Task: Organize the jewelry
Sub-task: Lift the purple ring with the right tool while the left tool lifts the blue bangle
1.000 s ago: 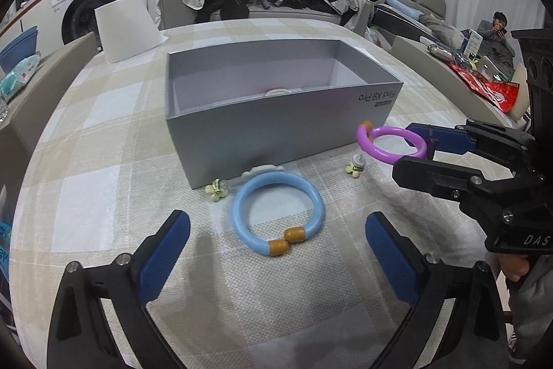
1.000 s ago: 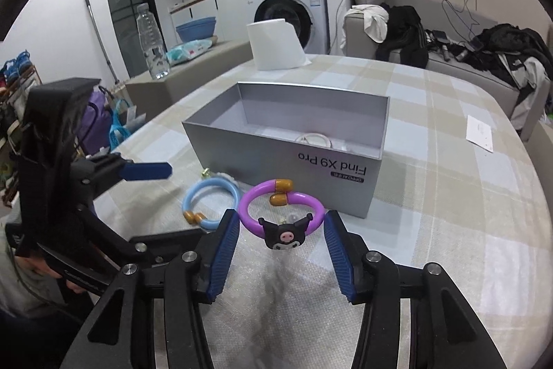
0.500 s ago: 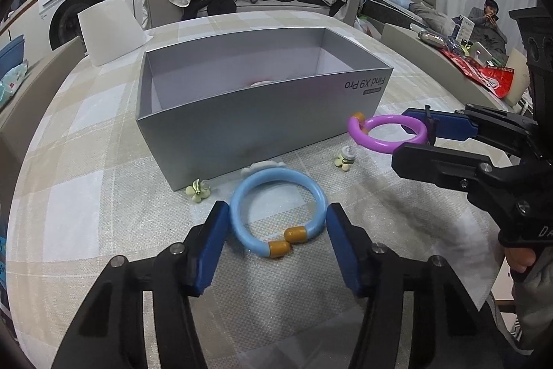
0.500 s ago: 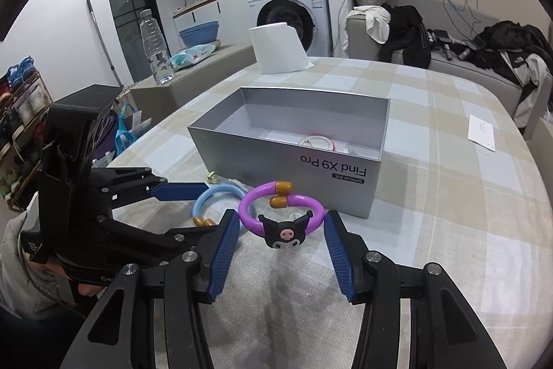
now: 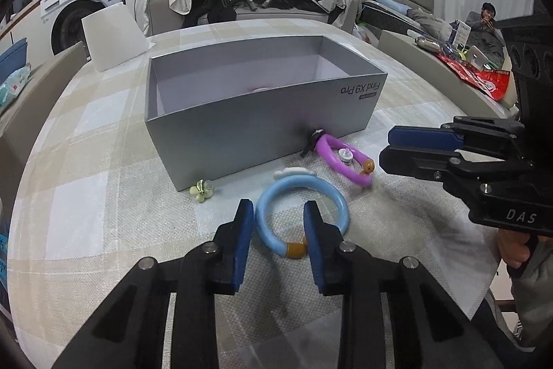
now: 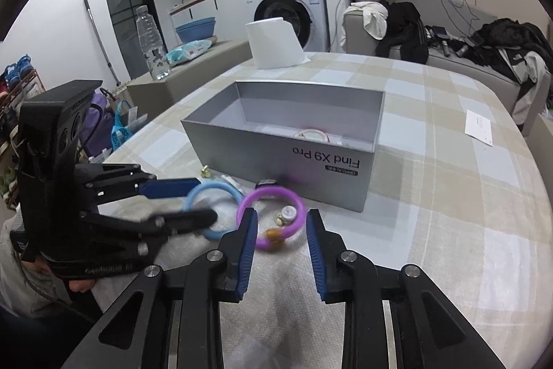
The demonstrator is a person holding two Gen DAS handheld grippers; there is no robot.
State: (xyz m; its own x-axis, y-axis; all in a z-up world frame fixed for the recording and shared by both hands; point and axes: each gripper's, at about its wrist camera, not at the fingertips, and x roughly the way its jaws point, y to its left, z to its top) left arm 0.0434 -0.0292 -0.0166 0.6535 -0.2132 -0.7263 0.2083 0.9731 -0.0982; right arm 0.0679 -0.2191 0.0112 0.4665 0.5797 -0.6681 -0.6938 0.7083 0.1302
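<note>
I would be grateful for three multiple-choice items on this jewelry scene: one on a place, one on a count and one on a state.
1. Relative to the grey box, where is the yellow-green flower charm?
A. Inside it
B. On the tablecloth at its near corner
C. On top of its far wall

2. How many bracelets lie on the tablecloth outside the box?
A. One
B. Two
C. Four

3. What state is the box in?
A. Upright and open on top
B. Closed with a lid
C. Tipped on its side

Answers:
1. B, since the charm sits on the cloth just in front of the box's corner.
2. B, since only the blue bracelet and the purple bracelet lie there.
3. A, since its inner walls show and no lid covers it.
</note>
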